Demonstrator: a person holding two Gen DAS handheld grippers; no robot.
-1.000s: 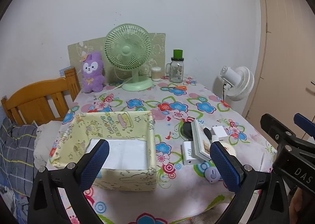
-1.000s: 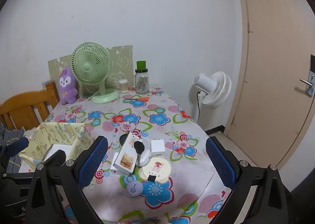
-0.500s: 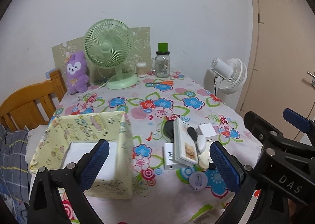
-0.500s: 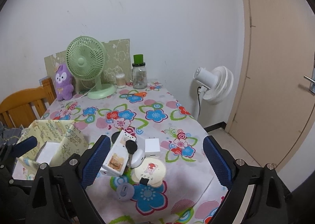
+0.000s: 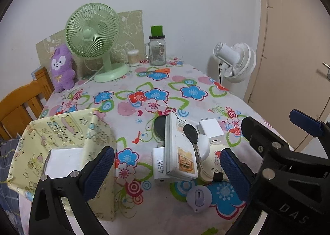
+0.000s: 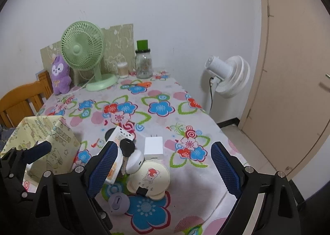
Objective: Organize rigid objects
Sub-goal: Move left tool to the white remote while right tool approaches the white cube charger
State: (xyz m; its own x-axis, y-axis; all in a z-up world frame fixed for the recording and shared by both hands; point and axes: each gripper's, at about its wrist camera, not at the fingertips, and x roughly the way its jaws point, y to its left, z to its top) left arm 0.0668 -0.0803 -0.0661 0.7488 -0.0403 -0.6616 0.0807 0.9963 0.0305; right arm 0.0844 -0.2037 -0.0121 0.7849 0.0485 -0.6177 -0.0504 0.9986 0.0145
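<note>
- Both my tongs, left gripper (image 5: 166,170) and right gripper (image 6: 164,165), hang wide apart, holding nothing.
- My white flat box (image 5: 179,148) lies in the pile on the flowery table (image 5: 144,82), long side pointing away from me.
- Only my right view shows the floor (image 6: 255,152).

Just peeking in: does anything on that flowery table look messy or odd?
Yes: the small items are heaped. A black key lies on a white box, which leans across a 45W charger.

Small white chargers (image 5: 211,130), a key (image 5: 190,131) and round cases (image 6: 149,179) lie heaped beside a yellow fabric box (image 5: 61,131).
</note>
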